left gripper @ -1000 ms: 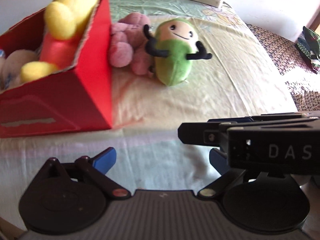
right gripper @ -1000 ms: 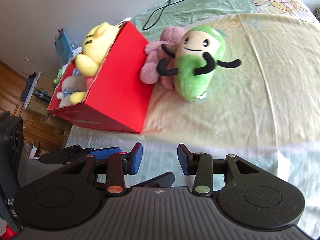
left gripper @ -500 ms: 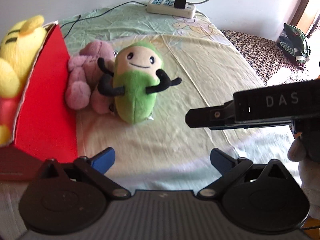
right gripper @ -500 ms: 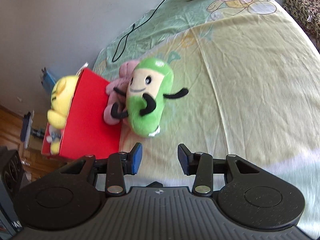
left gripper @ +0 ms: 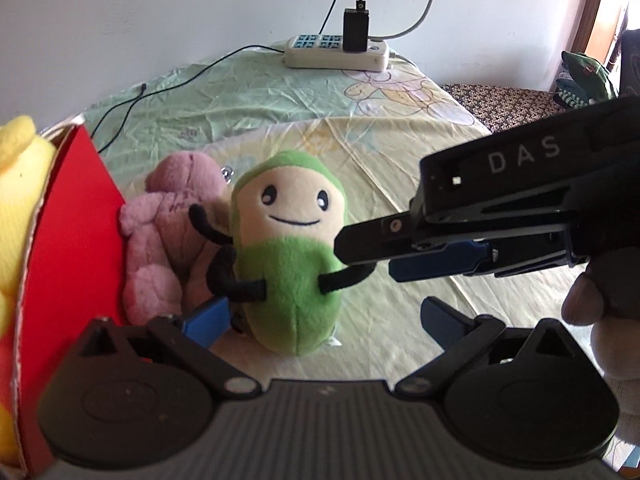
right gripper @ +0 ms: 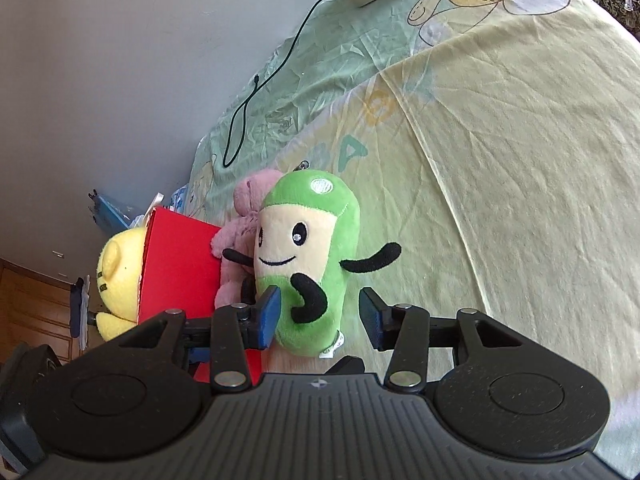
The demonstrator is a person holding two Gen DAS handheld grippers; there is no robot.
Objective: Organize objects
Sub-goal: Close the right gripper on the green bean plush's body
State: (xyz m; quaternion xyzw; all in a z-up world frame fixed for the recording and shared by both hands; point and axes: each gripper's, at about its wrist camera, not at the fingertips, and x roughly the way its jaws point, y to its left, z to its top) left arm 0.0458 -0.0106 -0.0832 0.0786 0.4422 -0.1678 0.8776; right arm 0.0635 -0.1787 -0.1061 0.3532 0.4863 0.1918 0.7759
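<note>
Right tool astride the green plush, left tool just short of it

The right tool (right gripper: 319,318), blue pads apart, flanks the base of the green bean-shaped plush toy (right gripper: 308,264), whose long axis runs straight ahead on the bed; the left tool (left gripper: 323,316), also apart, sits nearer its foot, with the open red cardboard box (left gripper: 68,232) beside, beyond a pink plush (left gripper: 160,236).

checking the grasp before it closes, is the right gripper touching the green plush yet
Cannot tell. In the right wrist view the right gripper is open around the green plush, and its left finger overlaps the plush's edge, so neither gap nor contact shows.
</note>
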